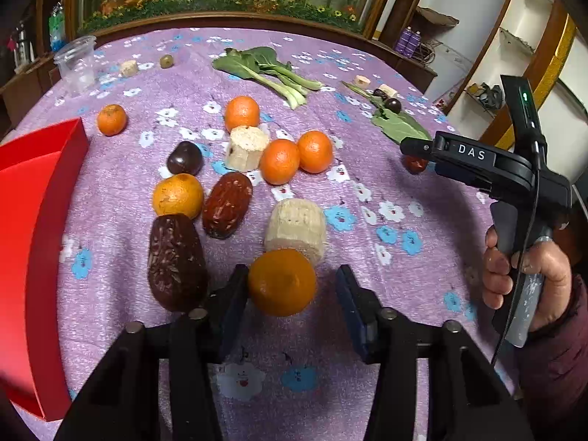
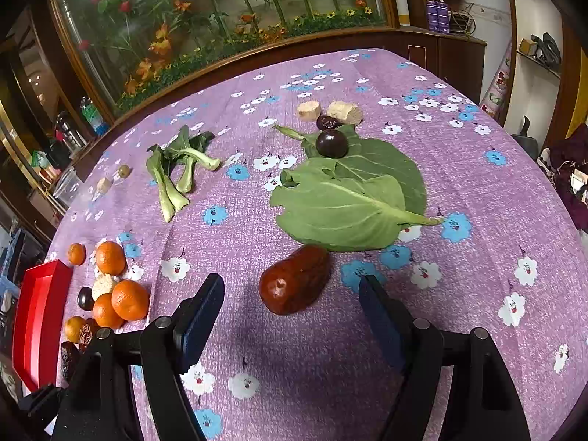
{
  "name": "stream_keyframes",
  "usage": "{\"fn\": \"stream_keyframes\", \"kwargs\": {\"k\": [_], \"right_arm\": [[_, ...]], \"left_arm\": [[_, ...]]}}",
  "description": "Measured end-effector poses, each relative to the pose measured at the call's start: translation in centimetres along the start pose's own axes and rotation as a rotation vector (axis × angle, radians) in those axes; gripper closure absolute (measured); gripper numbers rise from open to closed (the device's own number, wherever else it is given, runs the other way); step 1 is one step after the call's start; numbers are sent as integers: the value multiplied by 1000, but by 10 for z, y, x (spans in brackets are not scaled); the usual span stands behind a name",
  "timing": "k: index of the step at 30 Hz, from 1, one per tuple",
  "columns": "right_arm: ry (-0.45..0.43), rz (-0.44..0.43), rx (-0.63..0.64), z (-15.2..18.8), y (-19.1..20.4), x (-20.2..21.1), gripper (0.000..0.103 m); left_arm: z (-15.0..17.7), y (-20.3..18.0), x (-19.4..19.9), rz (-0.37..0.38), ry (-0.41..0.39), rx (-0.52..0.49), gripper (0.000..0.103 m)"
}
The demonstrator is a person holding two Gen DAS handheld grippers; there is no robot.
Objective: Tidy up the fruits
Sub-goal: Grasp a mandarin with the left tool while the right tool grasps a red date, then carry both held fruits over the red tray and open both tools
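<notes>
In the left wrist view my left gripper (image 1: 291, 286) is open around a small orange (image 1: 282, 282); its left finger touches the fruit, the right finger stands apart. A dark dried date (image 1: 176, 262), a red date (image 1: 227, 204), several more oranges (image 1: 279, 161), a dark plum (image 1: 185, 158) and banana pieces (image 1: 297, 226) lie beyond. A red box (image 1: 33, 220) is at the left. In the right wrist view my right gripper (image 2: 292, 305) is open, with a red date (image 2: 294, 279) lying between and just beyond its fingers. The right gripper also shows in the left wrist view (image 1: 415, 147).
Bok choy (image 2: 176, 172), a large green leaf (image 2: 352, 202) with a dark plum (image 2: 332, 143), a small date and banana pieces (image 2: 343, 112) lie on the purple flowered tablecloth (image 2: 477, 183). A clear plastic cup (image 1: 75, 64) stands far left. A flower-painted cabinet runs behind.
</notes>
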State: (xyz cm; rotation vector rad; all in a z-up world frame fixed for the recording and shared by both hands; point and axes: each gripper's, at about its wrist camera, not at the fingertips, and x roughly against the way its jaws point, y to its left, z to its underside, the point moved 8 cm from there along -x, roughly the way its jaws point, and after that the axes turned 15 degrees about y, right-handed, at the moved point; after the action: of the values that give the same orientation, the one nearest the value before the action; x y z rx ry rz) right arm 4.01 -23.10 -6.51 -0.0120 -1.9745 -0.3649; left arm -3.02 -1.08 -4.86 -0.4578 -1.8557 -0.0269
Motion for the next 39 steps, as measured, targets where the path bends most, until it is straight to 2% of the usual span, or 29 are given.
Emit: {"fn": "stream_keyframes", "kwargs": {"k": [1, 6, 9, 10, 14, 21, 28, 32, 39], "right_arm": [[3, 8, 1, 0, 1, -2, 23], [10, 52, 0, -1, 1, -8, 32], [6, 74, 1, -2, 0, -8, 49], [5, 79, 4, -1, 0, -8, 59], [11, 74, 16, 3, 3, -6, 66], [-16, 56, 64, 25, 21, 18, 68], [-61, 8, 150, 55, 63, 54, 67], [-82, -44, 223, 71, 101, 73, 67], [-55, -178, 395, 102, 196, 80, 67]], "left_arm": [[0, 1, 0, -16, -3, -1, 69], [0, 5, 1, 15, -10, 23, 70], [3, 6, 3, 18, -9, 30, 70], [4, 6, 4, 20, -10, 32, 70], [9, 7, 14, 16, -32, 35, 70], [19, 8, 43, 21, -95, 46, 70], [30, 20, 79, 24, -172, 79, 70], [32, 53, 106, 15, -230, 159, 70], [45, 148, 133, -27, -295, 379, 70]]}}
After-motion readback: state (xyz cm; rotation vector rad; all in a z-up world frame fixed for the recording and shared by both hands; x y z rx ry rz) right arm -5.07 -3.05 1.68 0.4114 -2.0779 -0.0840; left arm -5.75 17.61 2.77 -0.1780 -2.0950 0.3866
